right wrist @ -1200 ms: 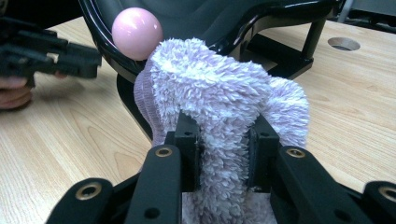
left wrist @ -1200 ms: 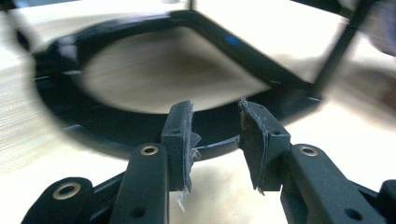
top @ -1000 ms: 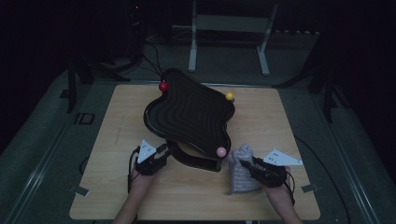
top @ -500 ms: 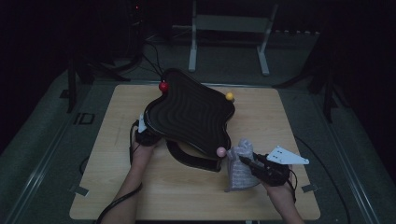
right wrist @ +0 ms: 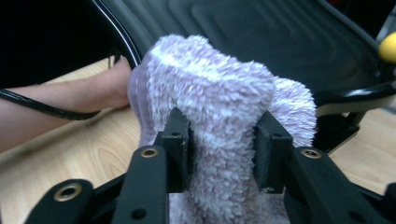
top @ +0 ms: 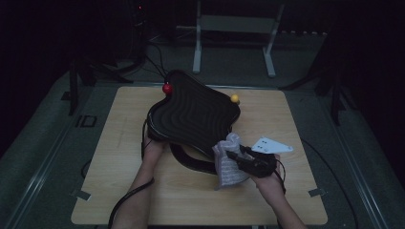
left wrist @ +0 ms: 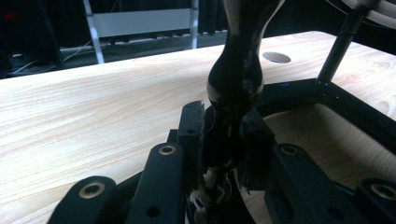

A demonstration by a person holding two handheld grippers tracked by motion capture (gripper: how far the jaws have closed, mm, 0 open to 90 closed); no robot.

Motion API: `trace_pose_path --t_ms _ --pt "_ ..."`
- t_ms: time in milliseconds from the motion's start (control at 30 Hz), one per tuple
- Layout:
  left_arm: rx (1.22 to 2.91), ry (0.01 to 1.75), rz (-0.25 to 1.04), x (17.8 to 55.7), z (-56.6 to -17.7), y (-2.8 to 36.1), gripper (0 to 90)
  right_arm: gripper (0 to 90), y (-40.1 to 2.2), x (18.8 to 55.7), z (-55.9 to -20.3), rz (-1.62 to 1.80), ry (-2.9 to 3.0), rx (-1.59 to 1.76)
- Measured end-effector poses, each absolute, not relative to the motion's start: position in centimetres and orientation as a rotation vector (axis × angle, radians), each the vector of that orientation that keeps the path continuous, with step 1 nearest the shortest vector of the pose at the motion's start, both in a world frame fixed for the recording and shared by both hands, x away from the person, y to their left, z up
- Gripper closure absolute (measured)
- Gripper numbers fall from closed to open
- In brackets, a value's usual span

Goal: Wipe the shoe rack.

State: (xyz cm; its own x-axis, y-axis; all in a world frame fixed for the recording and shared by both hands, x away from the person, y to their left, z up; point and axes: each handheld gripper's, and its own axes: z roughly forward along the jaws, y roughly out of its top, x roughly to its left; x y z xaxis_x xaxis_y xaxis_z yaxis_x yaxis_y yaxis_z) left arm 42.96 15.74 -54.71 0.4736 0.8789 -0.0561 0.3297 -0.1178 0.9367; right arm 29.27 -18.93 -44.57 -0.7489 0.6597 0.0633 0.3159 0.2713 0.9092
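Clamping fluffy cloth: right hand-held gripper, jaws just widened; left hand-held gripper closing on black post.

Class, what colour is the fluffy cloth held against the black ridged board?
Pale lilac; the cloth shows best in the right gripper view.

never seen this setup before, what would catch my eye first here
A big black wavy board sits tilted mid-table, with a red ball at its far corner and a yellow ball at its right one. At its near edge the right gripper is shut on a fluffy lilac cloth. In the left gripper view, the left gripper clamps a glossy black post under the board's left side.
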Motion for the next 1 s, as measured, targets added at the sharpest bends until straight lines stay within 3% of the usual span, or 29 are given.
trace_pose_path --t_ms 1000 --pt "1.642 1.037 0.597 34.6 -55.1 19.5 74.8 67.2 -20.2 32.6 -44.4 1.395 2.181 0.871"
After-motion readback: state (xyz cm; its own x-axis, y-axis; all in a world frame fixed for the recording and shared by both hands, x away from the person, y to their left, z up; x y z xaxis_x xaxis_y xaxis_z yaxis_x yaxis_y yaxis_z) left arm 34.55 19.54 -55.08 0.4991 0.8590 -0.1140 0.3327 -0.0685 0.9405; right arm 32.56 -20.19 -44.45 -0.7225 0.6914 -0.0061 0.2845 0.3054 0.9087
